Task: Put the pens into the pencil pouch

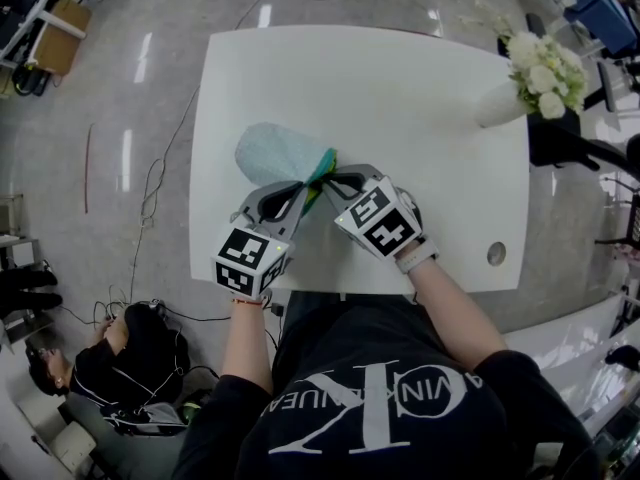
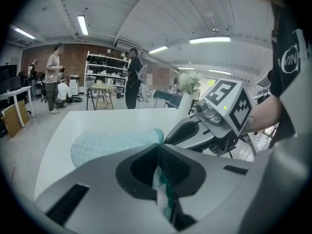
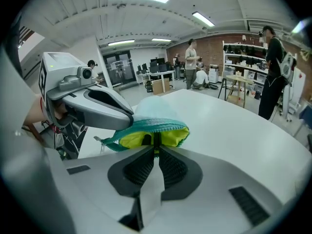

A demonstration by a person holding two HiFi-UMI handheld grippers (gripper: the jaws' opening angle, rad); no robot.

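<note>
Pouch [image 1: 272, 154] mouth clamped by left gripper [image 1: 307, 190], right gripper [image 1: 334, 180].

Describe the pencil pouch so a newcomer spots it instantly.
On the white rectangular table, near its middle, lies a pale teal fabric pouch, its mouth pinched by the left gripper and right gripper. Its green zipper and yellow lining set it apart from the white flower vase.

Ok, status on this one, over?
Left gripper shut on pencil pouch edge. Right gripper shut on its open mouth's lip. Pouch lies on table, no loose pens visible. Nothing in the way.
</note>
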